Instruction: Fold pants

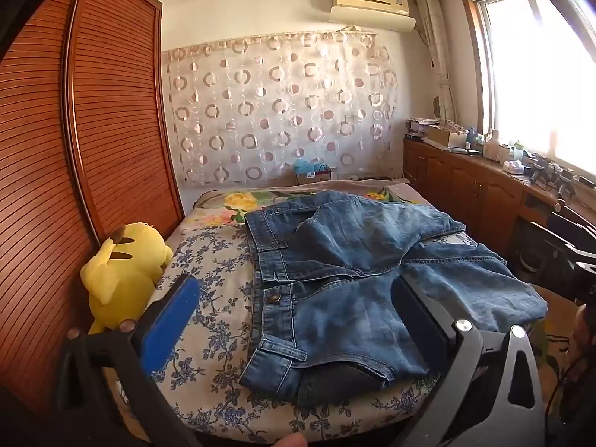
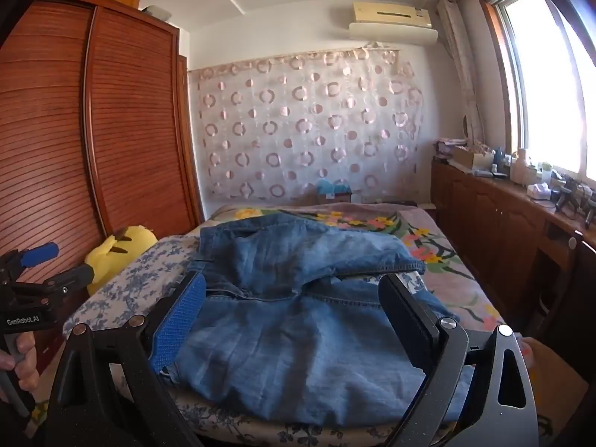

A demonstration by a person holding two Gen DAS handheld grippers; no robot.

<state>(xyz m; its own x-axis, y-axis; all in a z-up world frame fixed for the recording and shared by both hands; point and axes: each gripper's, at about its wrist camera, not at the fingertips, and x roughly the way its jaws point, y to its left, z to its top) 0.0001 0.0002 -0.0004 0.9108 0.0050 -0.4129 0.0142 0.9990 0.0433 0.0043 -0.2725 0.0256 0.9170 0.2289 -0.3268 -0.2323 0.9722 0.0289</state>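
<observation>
Both pairs of jaws stand wide apart and grasp nothing. The left gripper (image 1: 294, 320) hangs over the near end of the bed (image 1: 208, 260), its blue pad toward the floral sheet and its dark pad over the denim, so the waistband and fly button lie framed between them. The right gripper (image 2: 294, 320) hovers over the leg side of the same heap, with its fingers spread across a broad patch of cloth. Neither seems to touch the fabric, though I cannot tell for sure at the dark pads.

The jeans (image 1: 354, 260) lie on the near part of the bed, rumpled and not flat: the waistband runs along the left, one leg is thrown back over the other, and a hem reaches toward the right edge. By my judgement no neat fold is made yet, and the open jaws suit a first pinch, left at the waist and right at a leg, so that the cloth can be pulled straight.

A yellow plush (image 1: 123, 275) sits against the wardrobe (image 1: 74, 149), just beside the bed's left edge and apart from the jeans, so it should not hinder the work.
</observation>
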